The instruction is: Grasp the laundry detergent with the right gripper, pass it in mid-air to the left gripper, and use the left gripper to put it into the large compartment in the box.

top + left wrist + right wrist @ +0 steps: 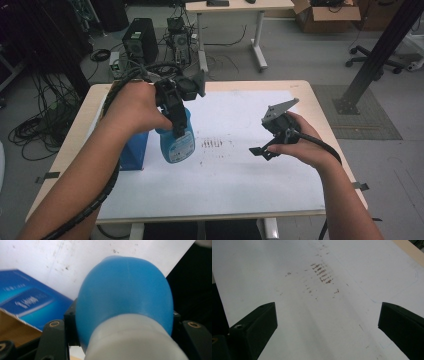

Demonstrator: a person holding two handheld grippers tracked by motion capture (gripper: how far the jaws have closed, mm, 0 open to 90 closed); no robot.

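While my left gripper [176,116] clamped the blue bottle [177,142] near the table's [300,86] left edge, my right gripper [267,149] gaped empty; that rounded bottle could've slipped.

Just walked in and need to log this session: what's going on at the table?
A person holds a gripper in each hand. The left gripper is clamped on a blue spray bottle over the white sheet, beside a blue box. The right gripper hangs open and empty near some brownish marks on the sheet.
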